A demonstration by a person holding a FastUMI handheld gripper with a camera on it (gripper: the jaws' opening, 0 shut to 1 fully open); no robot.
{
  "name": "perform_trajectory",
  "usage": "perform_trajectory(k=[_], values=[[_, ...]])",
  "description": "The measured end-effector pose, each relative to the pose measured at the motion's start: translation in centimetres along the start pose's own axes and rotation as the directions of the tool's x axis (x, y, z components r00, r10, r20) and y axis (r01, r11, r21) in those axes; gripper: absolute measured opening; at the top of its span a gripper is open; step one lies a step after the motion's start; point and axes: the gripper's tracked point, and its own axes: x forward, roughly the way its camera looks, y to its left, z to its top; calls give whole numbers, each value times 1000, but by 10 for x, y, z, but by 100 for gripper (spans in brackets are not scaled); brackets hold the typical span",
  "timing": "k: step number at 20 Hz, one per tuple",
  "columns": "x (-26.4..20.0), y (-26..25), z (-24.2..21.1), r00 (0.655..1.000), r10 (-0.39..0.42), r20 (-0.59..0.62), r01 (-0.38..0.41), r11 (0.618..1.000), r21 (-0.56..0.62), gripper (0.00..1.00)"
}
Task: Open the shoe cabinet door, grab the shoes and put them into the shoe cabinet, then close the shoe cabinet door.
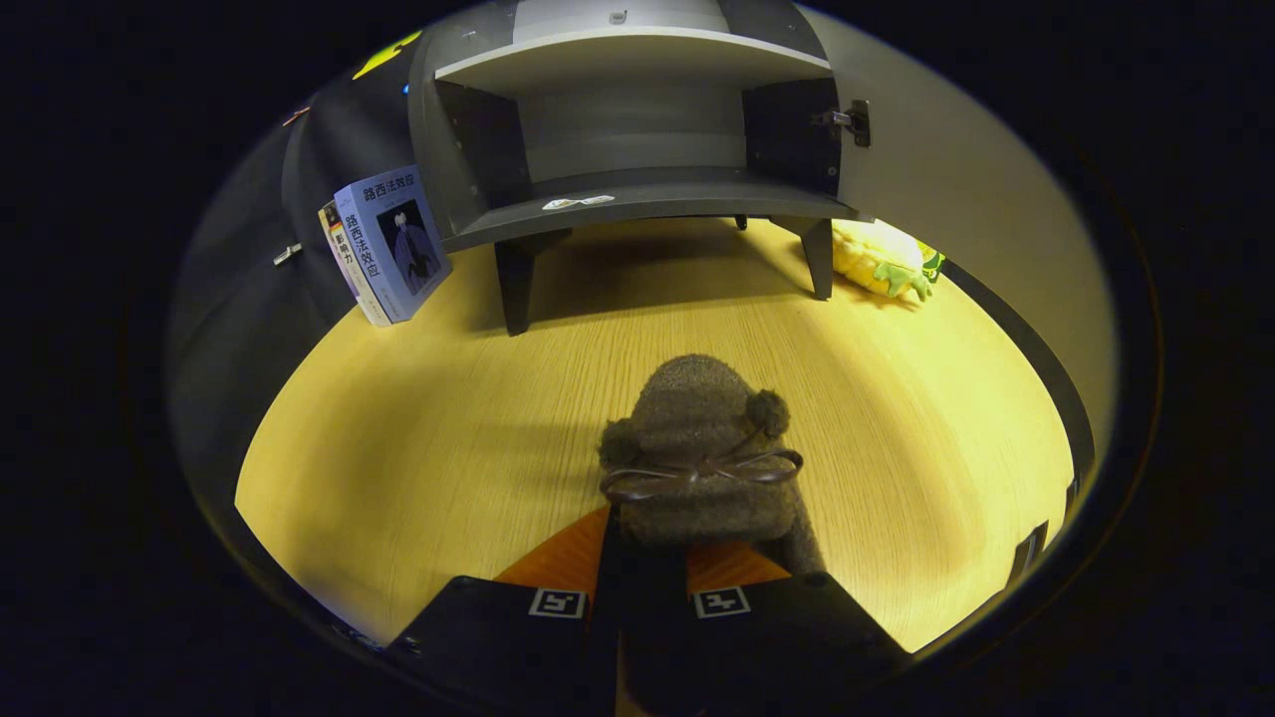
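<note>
Shoe (pixel 697 448) ahead of jaws; open cabinet (pixel 637 189) beyond, books (pixel 383 244) left.

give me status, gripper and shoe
Gripper shut on shoe, held above the table. Cabinet open ahead, lower shelf free. Path clear; books off to the side.

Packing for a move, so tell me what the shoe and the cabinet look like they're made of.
Shoe, held between the gripper fingers: fuzzy brown knit or fleece, matte, with pompoms and a cord bow. Cabinet: smooth grey laminated board, probably; flat matte panels, metal hinge.
</note>
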Motion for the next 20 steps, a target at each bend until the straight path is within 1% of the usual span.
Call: perform_trajectory(k=[5,6,8,11,12,13,16,20], values=[[9,0,5,1000,-6,29,6,1000,-21,25],[9,3,4,1000,12,29,-12,1000,-13,24],[8,3,4,999,30,20,-30,1000,7,27],[10,2,4,999,35,9,-35,999,20,27],[9,-2,3,1000,14,8,-15,1000,22,16],[6,-1,4,1000,12,5,-12,1000,12,5],[9,0,2,1000,7,2,-7,1000,-16,5],[3,-1,3,999,22,-32,-23,999,-26,5]])
